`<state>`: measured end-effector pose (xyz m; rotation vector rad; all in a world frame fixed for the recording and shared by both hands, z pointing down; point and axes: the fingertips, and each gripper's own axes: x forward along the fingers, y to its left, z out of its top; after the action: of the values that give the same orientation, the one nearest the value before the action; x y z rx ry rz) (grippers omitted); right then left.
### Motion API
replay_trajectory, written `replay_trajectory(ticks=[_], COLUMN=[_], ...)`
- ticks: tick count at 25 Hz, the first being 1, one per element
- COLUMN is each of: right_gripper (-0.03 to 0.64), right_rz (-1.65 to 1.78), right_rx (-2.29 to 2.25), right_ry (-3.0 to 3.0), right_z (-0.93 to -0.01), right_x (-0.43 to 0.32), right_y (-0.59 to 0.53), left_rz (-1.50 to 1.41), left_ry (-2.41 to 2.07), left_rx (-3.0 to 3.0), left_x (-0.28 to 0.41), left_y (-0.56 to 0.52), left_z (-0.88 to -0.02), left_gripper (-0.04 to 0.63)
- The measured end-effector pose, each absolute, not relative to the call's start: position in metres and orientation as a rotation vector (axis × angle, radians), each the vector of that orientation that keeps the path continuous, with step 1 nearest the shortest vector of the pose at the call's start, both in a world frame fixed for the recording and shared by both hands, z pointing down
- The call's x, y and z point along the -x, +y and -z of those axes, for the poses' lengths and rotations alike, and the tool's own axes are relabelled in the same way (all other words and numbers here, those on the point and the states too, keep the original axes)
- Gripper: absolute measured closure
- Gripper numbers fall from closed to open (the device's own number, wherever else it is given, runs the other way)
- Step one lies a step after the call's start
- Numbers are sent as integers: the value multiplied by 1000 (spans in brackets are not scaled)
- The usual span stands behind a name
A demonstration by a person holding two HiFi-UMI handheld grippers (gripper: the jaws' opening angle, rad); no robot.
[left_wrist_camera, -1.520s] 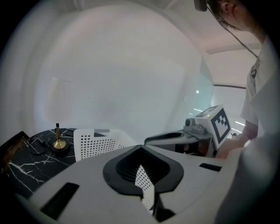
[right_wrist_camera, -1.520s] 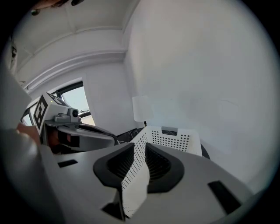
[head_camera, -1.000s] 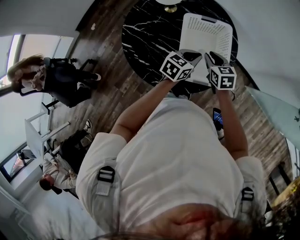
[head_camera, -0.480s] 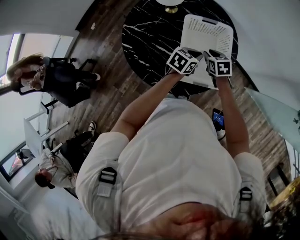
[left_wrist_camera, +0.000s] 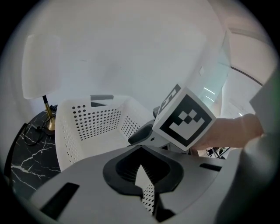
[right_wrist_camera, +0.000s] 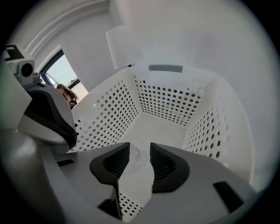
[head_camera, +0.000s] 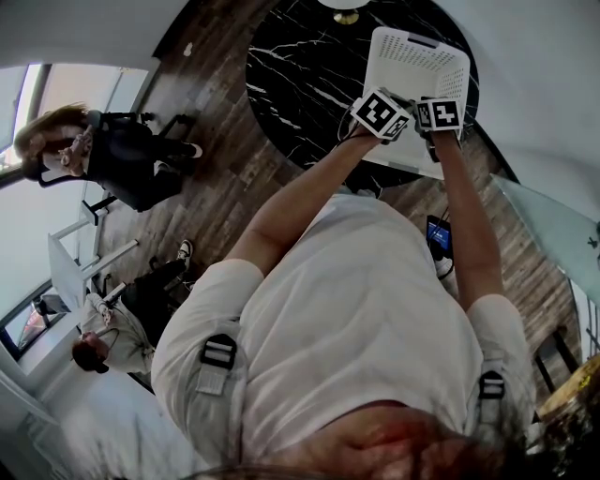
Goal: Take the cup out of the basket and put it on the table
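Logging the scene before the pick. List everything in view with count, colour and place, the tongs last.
table: one, black marbled, top centre of the head view
basket: one, white, perforated, on the table
cup: one, clear, on the basket's floor
lamp stand: one, brass, at the table's far edge
floor: one, brown wood, around the table
seated people: two, dark and light clothes, far left
left tongs: one, grey, shut and empty, at the basket's rim
right tongs: one, grey, open, inside the basket, cup seen between the jaws

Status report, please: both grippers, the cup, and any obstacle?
Left gripper shut, empty, near basket rim. Right gripper open, reaching into basket, not gripping. Clear cup on basket floor, in line with right jaws. Nothing in the way.
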<state>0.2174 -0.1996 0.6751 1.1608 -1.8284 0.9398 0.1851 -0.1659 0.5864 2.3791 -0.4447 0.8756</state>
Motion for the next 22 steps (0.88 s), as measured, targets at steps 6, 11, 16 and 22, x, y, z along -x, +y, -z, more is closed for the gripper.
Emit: replay_trajectory(ticks=[6,11,16,22], right_gripper=[488,488,489,545], right_rz=[-976,-1032,-1079,-1098], right_rx=[-1091,-1097,-1100,-1095], right_ry=[-1774,-1755,-1756,-1760], right_z=[-689,-702,-707,-710], right_x=[-213,-215,-213,-212], right_y=[-199,-200,-203,-201], left_rz=[-883,-863,-859,-872], left_ry=[-478,-507,-516,-508], left_rx=[-2368,-2366,-2363,-2364], left_x=[-185,-185,-184,-185], left_y=[-175,-180,-182,-178], left_z=[-588,-588,-586,-587], left_gripper=[589,589,589,589])
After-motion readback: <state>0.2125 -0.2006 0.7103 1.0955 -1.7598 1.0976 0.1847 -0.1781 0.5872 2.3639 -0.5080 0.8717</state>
